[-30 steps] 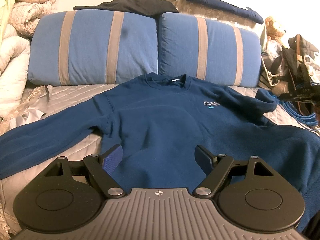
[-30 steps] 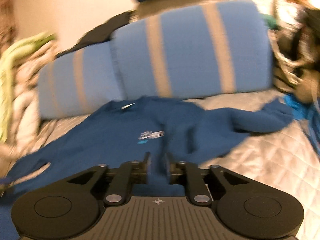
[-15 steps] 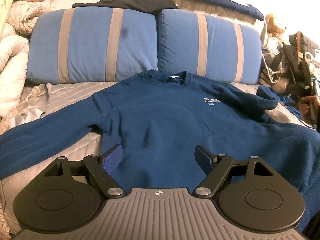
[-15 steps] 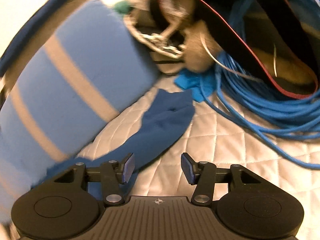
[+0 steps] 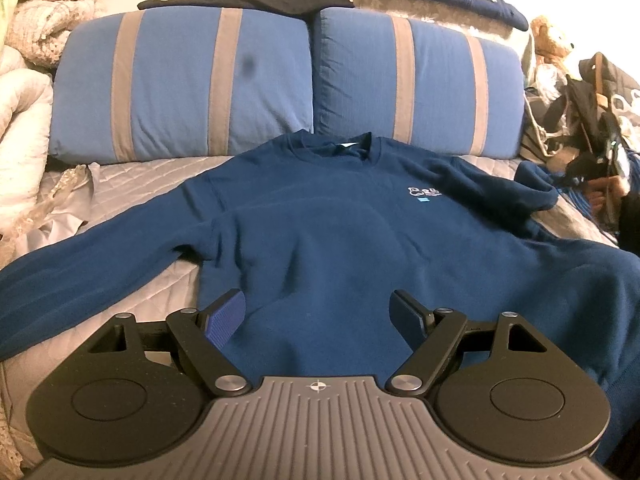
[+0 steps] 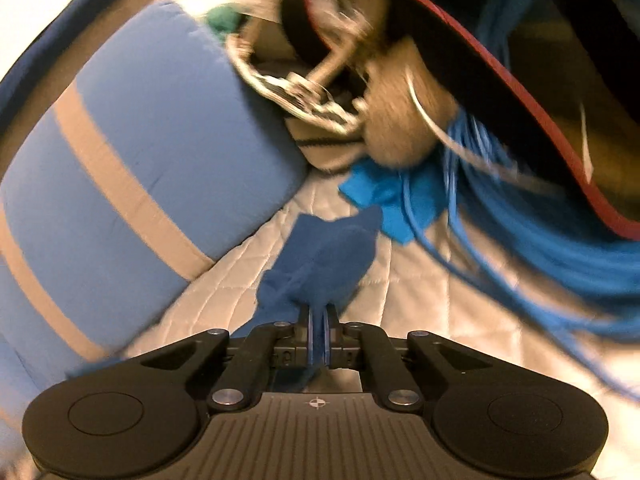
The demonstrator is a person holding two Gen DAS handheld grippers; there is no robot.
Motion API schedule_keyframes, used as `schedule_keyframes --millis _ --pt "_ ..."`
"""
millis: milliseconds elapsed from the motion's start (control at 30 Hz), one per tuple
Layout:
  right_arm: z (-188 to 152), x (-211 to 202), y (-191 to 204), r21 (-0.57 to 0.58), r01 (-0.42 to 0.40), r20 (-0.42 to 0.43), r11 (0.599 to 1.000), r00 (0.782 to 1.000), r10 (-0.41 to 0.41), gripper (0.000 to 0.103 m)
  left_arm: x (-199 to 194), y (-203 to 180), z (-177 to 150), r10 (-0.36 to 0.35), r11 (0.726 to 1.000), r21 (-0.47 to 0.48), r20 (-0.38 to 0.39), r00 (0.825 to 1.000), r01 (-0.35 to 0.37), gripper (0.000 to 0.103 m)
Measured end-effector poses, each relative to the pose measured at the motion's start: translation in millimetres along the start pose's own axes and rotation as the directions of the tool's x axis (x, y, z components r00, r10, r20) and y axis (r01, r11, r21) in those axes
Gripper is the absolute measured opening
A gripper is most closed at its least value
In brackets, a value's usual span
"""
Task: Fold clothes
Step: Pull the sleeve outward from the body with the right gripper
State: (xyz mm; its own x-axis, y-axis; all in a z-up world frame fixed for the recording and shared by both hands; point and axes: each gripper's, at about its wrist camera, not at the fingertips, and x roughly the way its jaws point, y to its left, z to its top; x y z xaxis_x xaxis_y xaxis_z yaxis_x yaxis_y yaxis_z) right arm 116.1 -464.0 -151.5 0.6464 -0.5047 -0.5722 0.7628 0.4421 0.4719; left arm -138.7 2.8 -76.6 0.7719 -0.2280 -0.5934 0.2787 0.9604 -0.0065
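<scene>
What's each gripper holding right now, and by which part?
Right gripper is shut on the sweatshirt at its sleeve end. Left gripper is open, holding nothing.

Looked like a lived-in home bedroom: quilted bedspread [image 5: 132, 176], two blue striped pillows [image 5: 184, 88] propped behind it, folded blankets [image 5: 28, 40] left of the pillows, a teddy bear [image 5: 554, 38] to their right.

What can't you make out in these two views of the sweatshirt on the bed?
- Sweatshirt hem: left wrist view, hidden behind the open left tongs.
- Left sleeve end: cut off by that view's left edge.
- Chest logo: too small to read.
- Clutter behind the blue cables: right wrist view, motion-blurred. The right tongs pinch the right sleeve.
</scene>
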Motion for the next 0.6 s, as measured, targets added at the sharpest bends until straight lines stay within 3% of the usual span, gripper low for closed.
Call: schedule_keyframes --millis 133,333,467,600 --pt "3 -56 6 -0.123 -0.001 0.040 0.992 0.999 0.006 0.007 -1 2 -1 -0.008 1.000 -0.006 0.008 1.000 0.008 0.079" --pt "-3 -131 -3 -0.186 0.026 0.023 0.982 0.999 -0.022 0.007 -3 1 -2 -0.014 1.000 -0.006 0.015 1.000 0.014 0.079" --pt "-4 -129 -7 -0.221 0.063 -0.039 0.973 0.997 -0.073 0.007 -2 0 -2 -0.009 1.000 -0.002 0.013 1.000 0.009 0.079" --pt "1 -94 -6 -0.226 0.107 -0.082 0.968 0.988 -0.128 0.008 -2 -2 -1 0.001 1.000 0.006 0.006 1.000 -0.001 0.079"
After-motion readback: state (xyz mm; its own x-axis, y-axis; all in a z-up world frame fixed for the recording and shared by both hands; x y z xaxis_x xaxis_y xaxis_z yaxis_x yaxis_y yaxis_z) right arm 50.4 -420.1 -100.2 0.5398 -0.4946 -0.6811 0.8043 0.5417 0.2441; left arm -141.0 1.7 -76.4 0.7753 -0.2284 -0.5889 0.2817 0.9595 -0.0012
